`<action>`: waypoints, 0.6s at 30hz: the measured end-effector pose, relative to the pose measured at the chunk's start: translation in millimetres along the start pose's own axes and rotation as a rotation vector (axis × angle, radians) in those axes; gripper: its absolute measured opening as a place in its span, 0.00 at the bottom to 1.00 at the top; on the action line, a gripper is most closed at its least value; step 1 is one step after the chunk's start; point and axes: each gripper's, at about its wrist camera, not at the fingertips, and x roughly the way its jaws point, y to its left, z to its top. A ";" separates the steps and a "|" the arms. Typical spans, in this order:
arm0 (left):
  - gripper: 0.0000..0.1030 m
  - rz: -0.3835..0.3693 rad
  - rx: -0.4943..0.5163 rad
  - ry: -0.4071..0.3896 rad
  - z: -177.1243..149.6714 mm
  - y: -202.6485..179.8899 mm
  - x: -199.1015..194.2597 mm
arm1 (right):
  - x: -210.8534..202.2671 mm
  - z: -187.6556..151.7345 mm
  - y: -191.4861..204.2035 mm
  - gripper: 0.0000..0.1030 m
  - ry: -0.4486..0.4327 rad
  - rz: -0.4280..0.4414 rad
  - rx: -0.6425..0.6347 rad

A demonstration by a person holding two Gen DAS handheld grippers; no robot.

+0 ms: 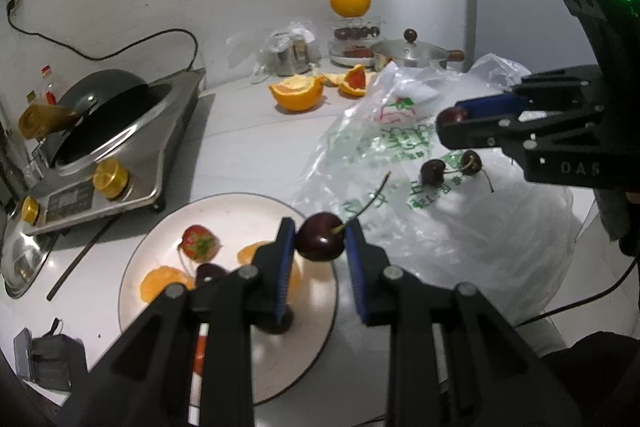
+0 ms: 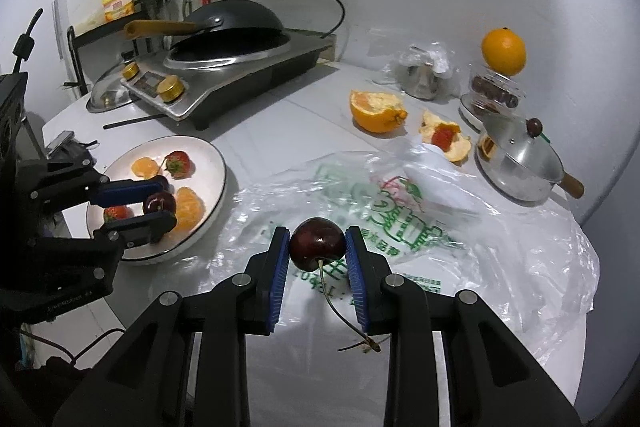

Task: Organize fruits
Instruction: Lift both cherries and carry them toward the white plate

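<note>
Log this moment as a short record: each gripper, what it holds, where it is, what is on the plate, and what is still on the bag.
left gripper: shut on a cherry, above the plate's edge
right gripper: shut on a second cherry, over the plastic bag
plate: strawberries, orange segments, one dark cherry
loose on bag: two cherries

My left gripper (image 1: 320,239) clamps a dark cherry (image 1: 320,237) at lower centre, above the white plate (image 1: 256,207); strawberry (image 1: 199,242) lower left.
</note>
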 end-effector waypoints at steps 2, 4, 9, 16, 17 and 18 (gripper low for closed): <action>0.25 0.004 -0.010 -0.003 -3.4 5.2 -3.0 | 1.5 1.7 6.3 0.29 0.004 0.003 -0.010; 0.25 0.010 -0.022 -0.001 -7.3 11.7 -5.3 | 3.4 3.8 12.8 0.29 0.009 0.006 -0.020; 0.25 0.036 -0.043 0.001 -17.4 28.9 -13.2 | 7.4 10.3 30.5 0.29 0.008 0.022 -0.047; 0.25 0.068 -0.078 0.008 -32.3 52.1 -22.0 | 15.5 17.6 56.6 0.29 0.015 0.049 -0.083; 0.26 0.071 -0.083 0.010 -33.6 54.6 -22.4 | 16.9 19.0 60.5 0.29 0.016 0.053 -0.089; 0.26 0.075 -0.091 0.010 -35.3 58.2 -23.4 | 17.8 20.4 62.6 0.29 0.017 0.055 -0.092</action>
